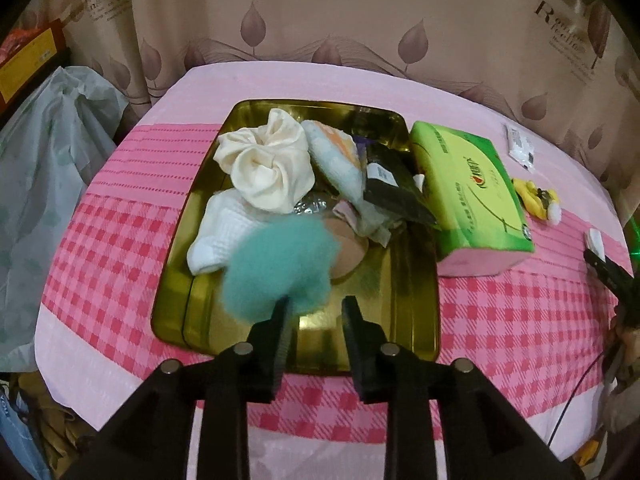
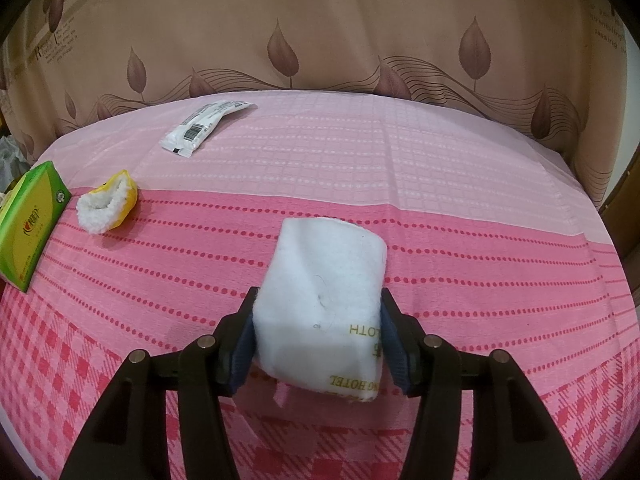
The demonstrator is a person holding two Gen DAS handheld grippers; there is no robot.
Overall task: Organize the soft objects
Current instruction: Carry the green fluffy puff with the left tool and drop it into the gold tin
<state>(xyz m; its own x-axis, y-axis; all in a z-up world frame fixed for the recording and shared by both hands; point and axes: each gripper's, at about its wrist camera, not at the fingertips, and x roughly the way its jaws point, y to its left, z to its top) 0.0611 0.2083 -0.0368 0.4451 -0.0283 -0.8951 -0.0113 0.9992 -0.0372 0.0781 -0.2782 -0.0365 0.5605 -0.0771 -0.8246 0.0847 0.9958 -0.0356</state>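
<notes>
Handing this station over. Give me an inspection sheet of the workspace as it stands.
Surface: pink checked tablecloth covering the table.
Job's things: gold tray holding a cream scrunchie, white cloth and other soft items; teal fluffy ball over its near end; yellow-and-white plush piece on the cloth.
Clutter: green tissue pack beside the tray; white sachet near the far edge.
Grippers: left gripper open, ball against one finger; right gripper shut on a folded white towel.
Cables: thin dark cable at the right edge.
Surroundings: leaf-print curtain behind; plastic bag to the left.
</notes>
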